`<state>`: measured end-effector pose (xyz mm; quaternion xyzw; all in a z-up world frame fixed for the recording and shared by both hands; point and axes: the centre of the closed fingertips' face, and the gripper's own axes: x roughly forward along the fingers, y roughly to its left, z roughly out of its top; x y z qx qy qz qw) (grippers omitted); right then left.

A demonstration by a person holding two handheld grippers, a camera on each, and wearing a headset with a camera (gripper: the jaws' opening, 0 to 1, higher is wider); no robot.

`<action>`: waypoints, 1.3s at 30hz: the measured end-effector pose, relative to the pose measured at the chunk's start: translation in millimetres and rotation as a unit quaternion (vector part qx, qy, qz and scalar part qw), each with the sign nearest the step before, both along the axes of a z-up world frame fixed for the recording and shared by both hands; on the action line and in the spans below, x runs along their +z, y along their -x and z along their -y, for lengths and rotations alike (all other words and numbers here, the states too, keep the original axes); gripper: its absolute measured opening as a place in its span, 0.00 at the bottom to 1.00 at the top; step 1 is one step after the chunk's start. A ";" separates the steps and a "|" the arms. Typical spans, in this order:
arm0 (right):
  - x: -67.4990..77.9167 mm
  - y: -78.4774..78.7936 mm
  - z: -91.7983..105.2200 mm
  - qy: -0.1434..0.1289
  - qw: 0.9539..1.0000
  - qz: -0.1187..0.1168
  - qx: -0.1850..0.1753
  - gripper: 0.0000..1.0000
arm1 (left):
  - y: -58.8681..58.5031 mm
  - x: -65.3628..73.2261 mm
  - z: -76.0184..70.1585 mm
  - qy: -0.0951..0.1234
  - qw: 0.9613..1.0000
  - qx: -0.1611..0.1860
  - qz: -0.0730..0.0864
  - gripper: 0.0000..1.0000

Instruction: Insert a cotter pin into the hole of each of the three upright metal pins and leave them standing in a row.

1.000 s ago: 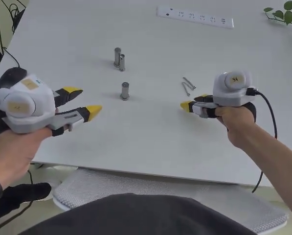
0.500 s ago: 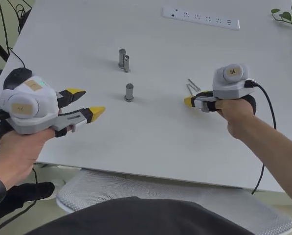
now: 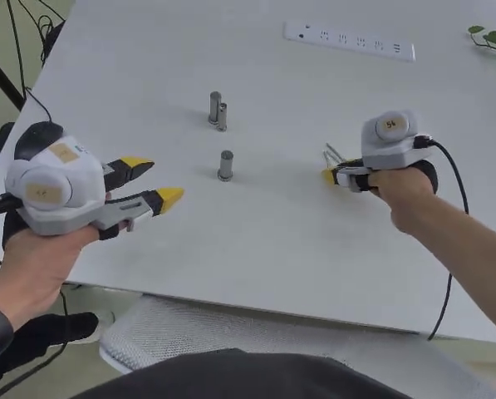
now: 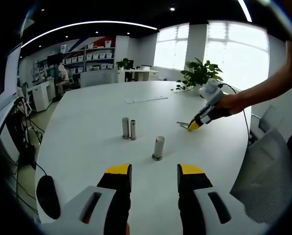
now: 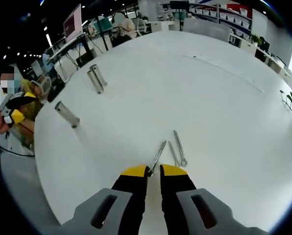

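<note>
On the white table [image 3: 272, 241] the three short upright steel pins [image 3: 225, 165] seem all unpinned and not in a row, the right gripper [image 5: 154, 172], jaws nearly together, meets one thin silver cotter pin [image 5: 158, 152], grip unclear, and the left gripper [image 3: 154, 180] hovers spread.

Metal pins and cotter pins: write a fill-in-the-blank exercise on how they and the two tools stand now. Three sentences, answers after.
1. ___ metal pins stand upright on the table.
2. The cotter pins lie ___ on the table, just ahead of the right tool.
3. The left tool hovers with its jaws ___.

Missing words: Three; flat; open.
</note>
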<state>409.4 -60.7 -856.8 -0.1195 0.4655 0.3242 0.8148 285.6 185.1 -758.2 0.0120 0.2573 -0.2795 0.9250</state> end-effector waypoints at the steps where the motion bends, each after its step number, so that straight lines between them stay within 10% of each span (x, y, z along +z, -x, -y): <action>1: -0.4 -0.5 2.2 0.011 1.000 -0.002 0.006 0.10 | 0.1 -0.7 0.6 -0.002 1.000 -0.001 0.000 0.36; 16: -3.6 -6.5 5.2 0.038 0.999 -0.033 0.003 0.08 | 0.1 -0.8 11.0 0.005 1.000 -0.009 0.000 0.36; 39: -10.6 -5.5 0.3 0.092 0.989 -0.004 0.112 0.02 | -3.5 8.1 15.0 0.009 1.000 -0.011 0.010 0.35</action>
